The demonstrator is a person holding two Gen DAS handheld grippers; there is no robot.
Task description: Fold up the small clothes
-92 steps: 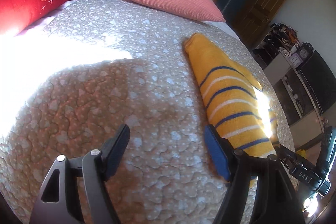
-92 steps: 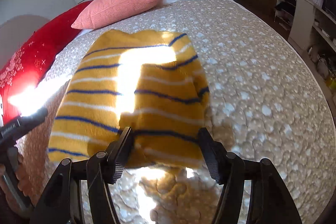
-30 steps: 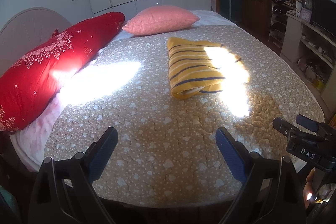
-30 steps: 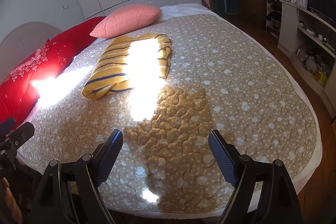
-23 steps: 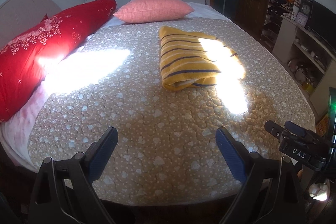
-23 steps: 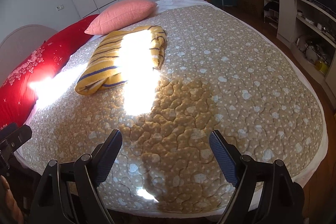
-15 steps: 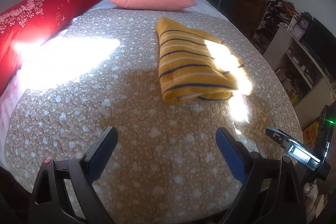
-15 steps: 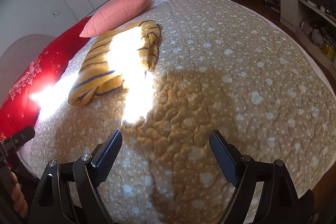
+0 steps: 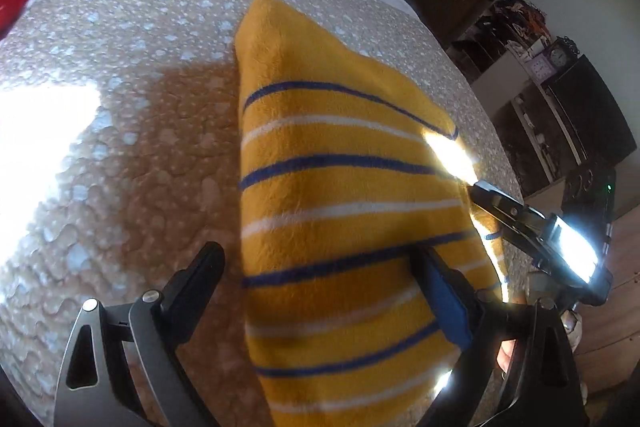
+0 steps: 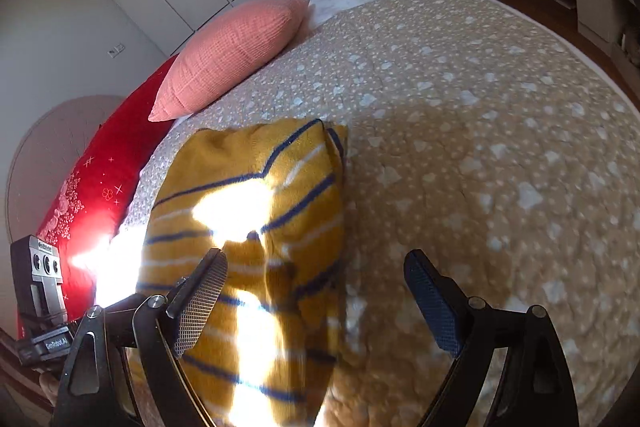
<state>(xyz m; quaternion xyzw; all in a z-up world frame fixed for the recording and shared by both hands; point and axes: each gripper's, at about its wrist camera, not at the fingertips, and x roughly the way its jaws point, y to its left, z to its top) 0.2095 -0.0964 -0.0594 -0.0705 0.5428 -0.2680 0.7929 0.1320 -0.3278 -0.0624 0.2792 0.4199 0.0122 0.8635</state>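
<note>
While the folded striped garment [image 9: 340,211] lies on the quilt [image 9: 120,147], your left gripper [image 9: 316,291] and right gripper [image 10: 316,291] hover over it, jaws wide, holding nothing; the right's have just been opening

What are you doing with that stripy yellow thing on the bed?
A person is folding a yellow garment with blue and white stripes, which lies folded on the beige quilted bedspread. The left gripper and right gripper are both over it, open, holding nothing. A pink pillow sits behind.
</note>
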